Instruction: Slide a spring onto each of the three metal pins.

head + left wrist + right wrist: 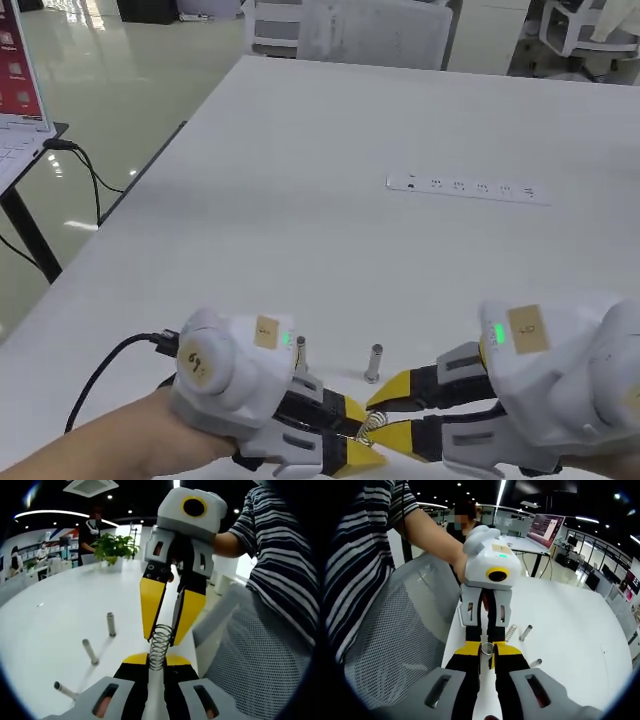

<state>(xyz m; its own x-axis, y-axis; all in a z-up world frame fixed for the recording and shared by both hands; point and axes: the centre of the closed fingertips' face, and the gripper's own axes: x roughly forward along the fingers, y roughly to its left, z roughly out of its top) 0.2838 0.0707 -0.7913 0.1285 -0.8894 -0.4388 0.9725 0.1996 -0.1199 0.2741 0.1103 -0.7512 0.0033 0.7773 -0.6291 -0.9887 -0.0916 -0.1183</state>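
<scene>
A small steel spring [366, 426] hangs between the two grippers at the near edge of the white table [330, 230]. My left gripper [352, 440] is shut on one end of the spring [158, 648]. My right gripper [388, 414] faces it, its yellow fingers [150, 611] closed around the other end. In the right gripper view the spring [487, 649] shows end-on between my right gripper's [487, 653] tips. Just beyond the tips stand two metal pins [375, 362] [300, 350]. The left gripper view shows three pins [111, 624] [90, 651] [65, 690].
A white power strip [468, 188] lies mid-table to the right. Beyond the table's left edge a laptop [15, 100] sits on a side stand. A black cable [100, 375] trails from the left gripper. A mesh chair [250, 645] is behind the person.
</scene>
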